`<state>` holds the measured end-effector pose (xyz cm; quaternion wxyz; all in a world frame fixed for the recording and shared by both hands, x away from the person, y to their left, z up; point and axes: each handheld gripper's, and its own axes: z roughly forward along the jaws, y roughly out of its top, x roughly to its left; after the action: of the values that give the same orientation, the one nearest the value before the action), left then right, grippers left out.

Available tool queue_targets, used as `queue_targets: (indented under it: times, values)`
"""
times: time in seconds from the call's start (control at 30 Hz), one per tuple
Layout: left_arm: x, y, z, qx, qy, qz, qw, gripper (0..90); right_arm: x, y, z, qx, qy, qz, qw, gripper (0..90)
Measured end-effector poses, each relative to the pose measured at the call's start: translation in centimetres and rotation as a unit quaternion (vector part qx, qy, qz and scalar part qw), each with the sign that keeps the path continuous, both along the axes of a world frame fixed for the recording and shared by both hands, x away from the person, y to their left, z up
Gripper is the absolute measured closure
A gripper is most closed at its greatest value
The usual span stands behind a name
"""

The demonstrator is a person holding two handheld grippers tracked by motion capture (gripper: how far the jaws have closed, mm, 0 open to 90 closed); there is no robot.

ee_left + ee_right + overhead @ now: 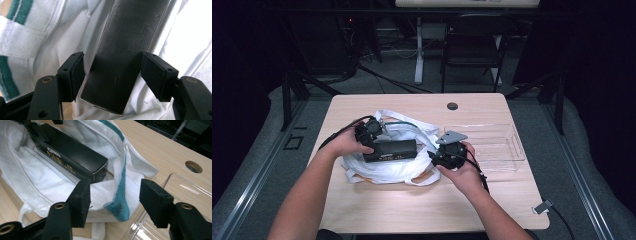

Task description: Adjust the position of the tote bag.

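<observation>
A person's two forearms reach in from the near edge of a pale wooden table (pixel 377 207), each hand holding a two-jaw gripper. The right gripper (pixel 113 195) has its jaws apart and holds nothing; a teal-edged flap of a white shirt (pixel 45 187) lies in the gap, untouched by the pads. The left gripper (pixel 112 72) straddles the near end of a long black box (pixel 125 50), its pads standing just off both sides, so the box is not held. The box rests on the crumpled shirt near the middle of the table. Just beyond the right gripper sits a clear plastic tray (pixel 504 147). The likely risks, as a judgement: closing on the smooth box so near its end could let it tilt or slip out, and the loose cloth could get pinched with it or dragged along
</observation>
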<state>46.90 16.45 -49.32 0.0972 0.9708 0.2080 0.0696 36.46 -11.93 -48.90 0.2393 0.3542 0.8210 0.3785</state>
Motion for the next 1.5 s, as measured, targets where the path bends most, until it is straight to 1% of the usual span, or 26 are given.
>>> queue_targets:
  times: [0.13,0.23,0.27,0.4,0.43,0.47,0.53,0.57,0.63,0.67,0.7,0.73,0.77,0.87,0.93,0.97,1.0,1.03,1.13,1.2,1.27,1.33,1.37,1.4,1.47,1.5]
  values:
    - [0.0,0.1,-0.2,-0.007,-0.001,-0.003,1.0000,34.7,-0.1,0.0,0.0,0.005,-0.003,-0.002,1.0000,38.5]
    - [0.1,0.2,-0.5,-0.012,0.008,-0.003,0.9999,32.9,-0.2,0.0,0.0,0.005,-0.003,-0.001,1.0000,38.1]
    - [0.1,0.2,-0.7,-0.007,0.006,-0.005,0.9999,33.0,-0.2,0.0,0.0,0.004,-0.003,-0.001,1.0000,38.1]
    - [0.2,0.1,-1.3,0.003,0.010,-0.009,0.9999,32.2,-0.2,0.0,-0.1,0.002,-0.004,-0.001,1.0000,38.0]
    - [0.2,0.0,-1.4,0.002,0.010,-0.009,0.9999,32.0,-0.3,-0.1,-0.1,0.002,-0.004,-0.002,1.0000,37.9]
    - [0.3,0.0,-1.6,0.000,0.005,-0.009,0.9999,31.8,-0.3,-0.1,-0.1,0.001,-0.003,-0.003,1.0000,37.9]
    - [0.4,-0.1,-1.7,0.004,0.013,-0.016,0.9998,31.7,-0.3,-0.2,-0.1,0.000,-0.002,-0.003,1.0000,37.9]
    - [0.5,-0.1,-1.8,0.006,0.012,-0.017,0.9998,31.8,-0.3,-0.2,-0.2,0.001,-0.002,-0.004,1.0000,37.9]
    - [0.5,-0.2,-2.0,0.006,0.010,-0.020,0.9997,31.7,-0.3,-0.3,-0.2,0.001,-0.003,-0.006,1.0000,37.9]
    - [0.5,-0.3,-2.1,0.004,0.006,-0.020,0.9998,31.7,-0.3,-0.3,-0.2,0.001,-0.002,-0.007,1.0000,37.9]
    - [0.6,-0.3,-2.1,0.007,0.010,-0.024,0.9996,31.7,-0.3,-0.3,-0.2,0.002,-0.003,-0.008,1.0000,37.9]
    - [0.6,-0.4,-2.1,0.007,0.010,-0.025,0.9996,31.7,-0.4,-0.4,-0.2,0.001,-0.002,-0.008,1.0000,37.9]
    - [0.5,-0.4,-2.3,0.006,0.003,-0.024,0.9997,31.7,-0.4,-0.4,-0.2,-0.001,0.000,-0.005,1.0000,38.0]
    - [0.7,-0.6,-2.5,0.011,0.011,-0.034,0.9993,31.5,-0.4,-0.4,-0.3,0.002,-0.002,-0.005,1.0000,38.5]
    - [0.7,-0.7,-2.7,0.014,0.010,-0.038,0.9991,31.6,-0.5,-0.4,-0.3,0.002,-0.003,-0.005,1.0000,39.2]
    - [0.6,-0.8,-2.8,0.013,0.003,-0.037,0.9992,31.6,-0.5,-0.4,-0.2,0.002,-0.005,-0.006,1.0000,39.6]
    - [0.7,-0.8,-2.8,0.013,0.009,-0.040,0.9991,31.6,-0.6,-0.4,-0.2,0.003,-0.006,-0.006,1.0000,40.3]
    - [0.6,-0.8,-3.0,0.012,0.005,-0.037,0.9992,31.7,-0.6,-0.4,-0.2,0.003,-0.009,-0.006,0.9999,40.4]
    - [0.7,-0.9,-3.0,0.014,0.010,-0.040,0.9990,31.8,-0.7,-0.5,-0.1,0.005,-0.012,-0.004,0.9999,41.1]
    - [0.6,-0.9,-3.0,0.013,0.004,-0.042,0.9990,32.0,-0.7,-0.5,-0.1,0.007,-0.011,-0.005,0.9999,41.2]
    - [0.6,-0.9,-2.9,0.015,0.008,-0.049,0.9986,32.7,-0.7,-0.5,-0.2,0.007,-0.008,-0.005,0.9999,41.2]
    - [0.5,-0.9,-2.9,0.018,0.005,-0.052,0.9985,33.3,-0.6,-0.5,-0.2,0.006,-0.007,-0.005,0.9999,41.3]
    - [0.3,-0.9,-2.9,0.021,-0.003,-0.054,0.9983,33.6,-0.6,-0.5,-0.3,0.007,-0.007,-0.005,0.9999,41.3]
    - [0.2,-1.0,-2.8,0.026,-0.001,-0.057,0.9981,34.0,-0.6,-0.5,-0.3,0.008,-0.007,-0.005,0.9999,41.3]
    - [0.1,-1.0,-2.8,0.028,-0.006,-0.061,0.9977,34.8,-0.6,-0.5,-0.3,0.009,-0.007,-0.006,0.9999,41.4]
    - [0.0,-1.0,-2.8,0.029,-0.004,-0.061,0.9977,35.4,-0.6,-0.5,-0.3,0.009,-0.007,-0.006,0.9999,41.4]
